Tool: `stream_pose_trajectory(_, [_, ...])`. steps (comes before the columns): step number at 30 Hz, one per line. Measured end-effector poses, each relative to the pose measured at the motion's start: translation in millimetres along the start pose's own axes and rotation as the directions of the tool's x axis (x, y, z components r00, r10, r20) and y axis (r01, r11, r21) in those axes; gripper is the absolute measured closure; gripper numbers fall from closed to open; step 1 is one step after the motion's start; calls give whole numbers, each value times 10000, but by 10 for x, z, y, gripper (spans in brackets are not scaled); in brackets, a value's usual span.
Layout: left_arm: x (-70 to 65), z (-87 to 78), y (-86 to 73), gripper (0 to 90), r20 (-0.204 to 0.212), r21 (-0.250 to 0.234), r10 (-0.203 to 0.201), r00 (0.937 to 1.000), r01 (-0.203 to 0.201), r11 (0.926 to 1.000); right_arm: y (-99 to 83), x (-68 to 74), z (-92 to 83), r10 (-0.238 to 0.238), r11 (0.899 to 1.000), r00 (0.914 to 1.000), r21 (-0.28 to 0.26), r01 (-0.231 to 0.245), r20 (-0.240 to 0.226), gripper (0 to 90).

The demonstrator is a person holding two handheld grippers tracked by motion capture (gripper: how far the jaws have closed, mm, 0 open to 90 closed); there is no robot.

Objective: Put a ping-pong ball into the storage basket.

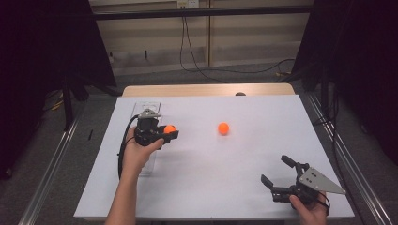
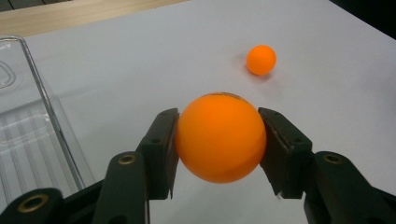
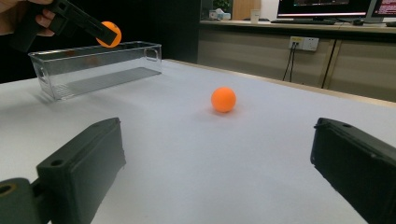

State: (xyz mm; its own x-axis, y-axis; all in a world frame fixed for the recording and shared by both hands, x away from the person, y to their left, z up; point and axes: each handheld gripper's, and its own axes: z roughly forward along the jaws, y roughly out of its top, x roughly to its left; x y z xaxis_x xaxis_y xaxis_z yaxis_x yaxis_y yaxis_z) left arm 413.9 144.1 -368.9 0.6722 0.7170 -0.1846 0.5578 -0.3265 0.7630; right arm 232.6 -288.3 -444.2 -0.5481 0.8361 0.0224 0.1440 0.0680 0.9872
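Left gripper view: orange ball point(image 2: 220, 137) clamped in left tool point(image 2: 219, 149); round, no long axis.

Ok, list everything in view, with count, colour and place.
Balls: 2, orange; held ball clamped in the left tongs, raised beside the bin; free ball on the table mid-way.
Bin: 1, clear plastic, long, on the table's left side.
Table: 1, white top, wooden far edge.
Cables: black, on the floor beyond the table.
Left tongs: black, shut on the held ball.
Right tongs: black, open, at the table's near right.
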Motion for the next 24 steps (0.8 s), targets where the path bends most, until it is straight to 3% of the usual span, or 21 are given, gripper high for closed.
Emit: stream_pose_trajectory(24, [77, -100, -4, 504, -355, -65, -77, 9993, 75, 10000, 0, 3, 2, -3, 10000, 10000, -3, 3, -3, 23])
